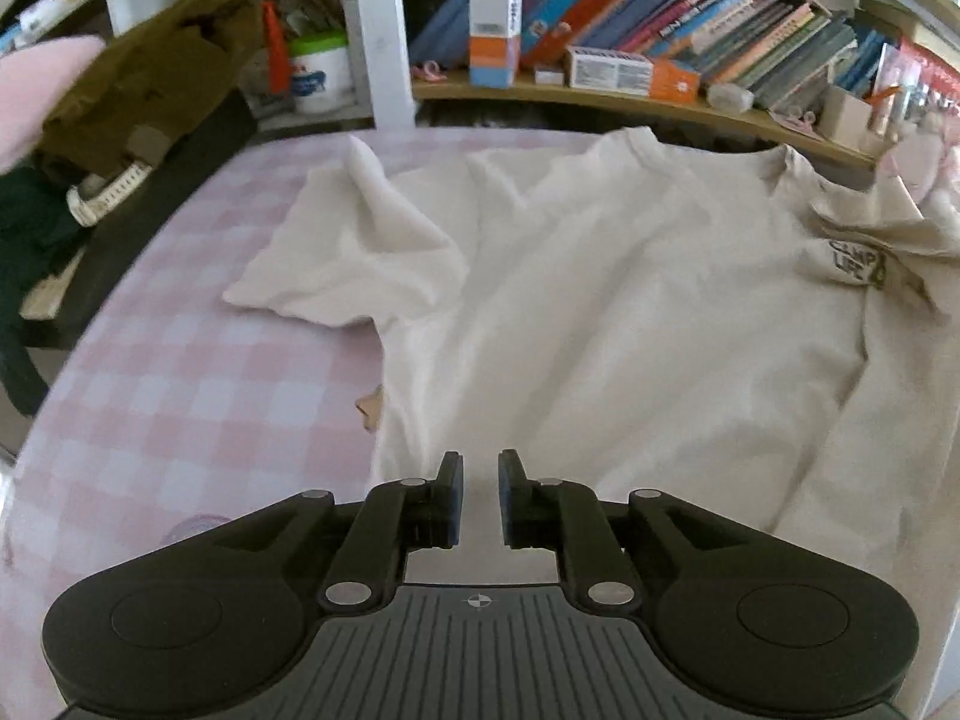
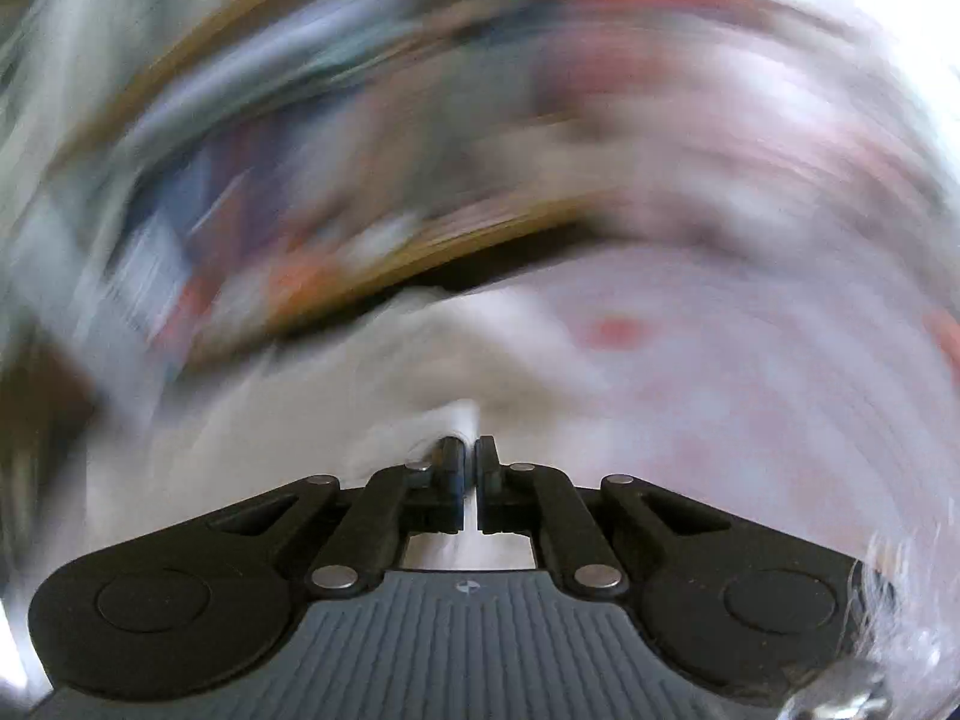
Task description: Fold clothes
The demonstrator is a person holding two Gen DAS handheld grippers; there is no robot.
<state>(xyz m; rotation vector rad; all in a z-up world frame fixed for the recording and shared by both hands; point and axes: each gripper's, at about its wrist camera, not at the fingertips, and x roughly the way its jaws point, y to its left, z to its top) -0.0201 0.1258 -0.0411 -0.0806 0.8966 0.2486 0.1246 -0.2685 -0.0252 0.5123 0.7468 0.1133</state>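
Observation:
A cream T-shirt (image 1: 600, 300) lies spread on the pink checked bed, collar toward the bookshelf, with a small dark chest print (image 1: 855, 264). Its left sleeve (image 1: 354, 246) is rumpled and sticks up. My left gripper (image 1: 480, 468) hovers over the shirt's lower hem, its jaws a narrow gap apart with only cloth showing behind them. The right wrist view is heavily motion-blurred. In it my right gripper (image 2: 470, 450) is closed to a slit, with a ridge of the white shirt (image 2: 462, 414) pinched between the fingertips.
The pink checked bedcover (image 1: 180, 396) extends left of the shirt. A wooden shelf (image 1: 600, 99) of books and boxes runs along the far side, beside a white post (image 1: 384, 30). Brown and dark clothes with a white watch (image 1: 108, 192) are piled at the left.

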